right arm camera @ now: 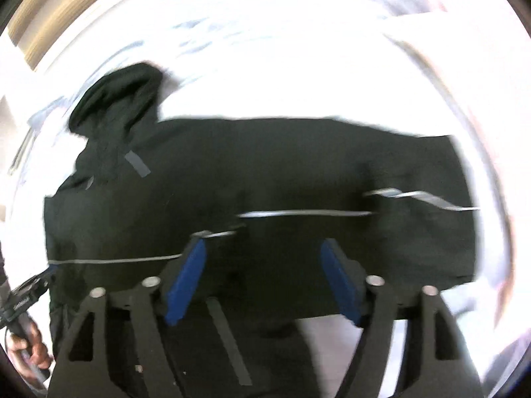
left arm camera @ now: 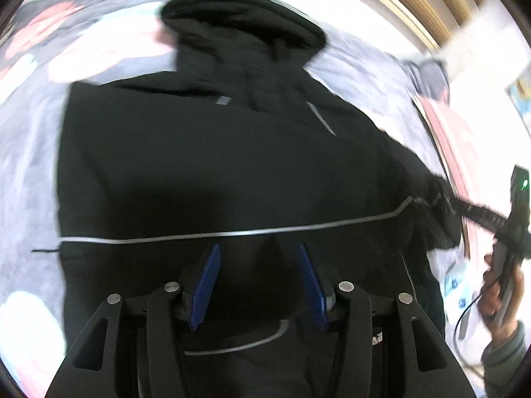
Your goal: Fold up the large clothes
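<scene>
A large black hooded jacket (left arm camera: 212,165) with thin grey reflective stripes lies spread on a bed; its hood (left arm camera: 245,23) points away from me. My left gripper (left arm camera: 259,252) is open and empty just above the jacket's lower part. In the left wrist view the other hand-held gripper (left arm camera: 511,232) sits at the right edge with a stretched black sleeve end (left arm camera: 478,212) reaching to it. The right wrist view shows the jacket (right arm camera: 265,179) lying sideways, hood (right arm camera: 119,99) at the left. My right gripper (right arm camera: 265,248) has its blue pads wide apart over the jacket, with nothing between them there.
The bed cover (left arm camera: 30,172) is pale grey with pink patches. A wooden headboard or wall trim (left arm camera: 431,10) runs at the back. A pink edge (left arm camera: 454,139) borders the bed on the right. The left gripper's handle and hand (right arm camera: 23,318) show at the right view's left edge.
</scene>
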The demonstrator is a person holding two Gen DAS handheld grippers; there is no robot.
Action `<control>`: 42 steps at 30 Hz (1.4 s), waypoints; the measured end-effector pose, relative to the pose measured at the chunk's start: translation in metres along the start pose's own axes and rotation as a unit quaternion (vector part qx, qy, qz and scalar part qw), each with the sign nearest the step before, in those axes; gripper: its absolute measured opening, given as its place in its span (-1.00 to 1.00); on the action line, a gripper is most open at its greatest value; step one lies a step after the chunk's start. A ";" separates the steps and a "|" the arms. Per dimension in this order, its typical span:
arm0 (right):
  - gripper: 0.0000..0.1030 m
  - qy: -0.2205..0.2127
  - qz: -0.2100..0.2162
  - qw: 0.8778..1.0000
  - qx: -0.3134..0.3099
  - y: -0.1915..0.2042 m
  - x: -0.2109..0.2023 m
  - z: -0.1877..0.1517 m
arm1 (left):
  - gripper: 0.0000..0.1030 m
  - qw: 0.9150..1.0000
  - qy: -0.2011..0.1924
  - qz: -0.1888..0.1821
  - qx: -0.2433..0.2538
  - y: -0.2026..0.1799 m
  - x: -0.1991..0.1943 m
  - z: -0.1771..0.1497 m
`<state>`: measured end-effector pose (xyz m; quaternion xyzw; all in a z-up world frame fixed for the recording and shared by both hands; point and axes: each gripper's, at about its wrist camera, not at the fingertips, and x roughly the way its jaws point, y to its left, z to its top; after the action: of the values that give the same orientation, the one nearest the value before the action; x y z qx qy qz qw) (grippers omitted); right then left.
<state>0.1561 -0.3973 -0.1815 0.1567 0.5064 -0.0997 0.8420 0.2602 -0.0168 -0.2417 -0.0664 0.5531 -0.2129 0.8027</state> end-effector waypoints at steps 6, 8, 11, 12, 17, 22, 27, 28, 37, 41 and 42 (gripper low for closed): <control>0.70 0.012 -0.075 0.996 0.046 -0.066 0.019 0.010 | -0.02 0.997 0.018 -0.040 0.063 -0.070 0.025 0.018; 0.70 0.027 -0.076 0.995 0.055 -0.077 0.033 0.008 | -0.02 0.995 0.019 -0.051 0.082 -0.095 0.033 0.028; 0.70 0.045 -0.108 0.991 0.064 -0.069 0.055 0.007 | -0.02 0.992 0.025 -0.060 0.109 -0.127 0.046 0.039; 0.69 0.045 -0.147 0.986 0.060 -0.064 0.065 0.008 | -0.02 0.991 0.026 -0.059 0.119 -0.137 0.052 0.043; 0.11 0.030 -0.228 0.970 0.081 -0.079 0.083 0.004 | -0.02 0.984 0.041 -0.065 0.158 -0.179 0.078 0.051; -0.63 -0.021 -0.203 0.976 0.072 -0.094 0.033 0.011 | -0.02 0.977 0.070 -0.053 0.194 -0.212 0.114 0.053; -0.64 -0.123 -0.219 0.962 0.108 -0.158 -0.073 0.030 | -0.02 0.973 0.078 -0.070 0.204 -0.237 0.128 0.060; -0.64 -0.126 -0.218 0.961 0.119 -0.175 -0.081 0.034 | -0.02 0.972 0.080 -0.074 0.208 -0.244 0.131 0.061; -0.64 -0.079 -0.107 0.958 0.254 -0.352 -0.051 0.027 | -0.02 0.967 0.079 -0.035 0.238 -0.269 0.165 0.060; -0.62 -0.073 -0.115 0.966 0.222 -0.356 -0.027 0.023 | -0.02 0.959 0.087 -0.025 0.268 -0.268 0.175 0.053; -0.62 -0.073 -0.116 0.966 0.220 -0.353 -0.025 0.029 | -0.02 0.958 0.086 -0.025 0.274 -0.268 0.174 0.053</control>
<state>0.0529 -0.7367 -0.2043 0.2704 0.4240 -0.3172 0.8040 0.2887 -0.3374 -0.2795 0.1610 0.5391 -0.3810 0.7337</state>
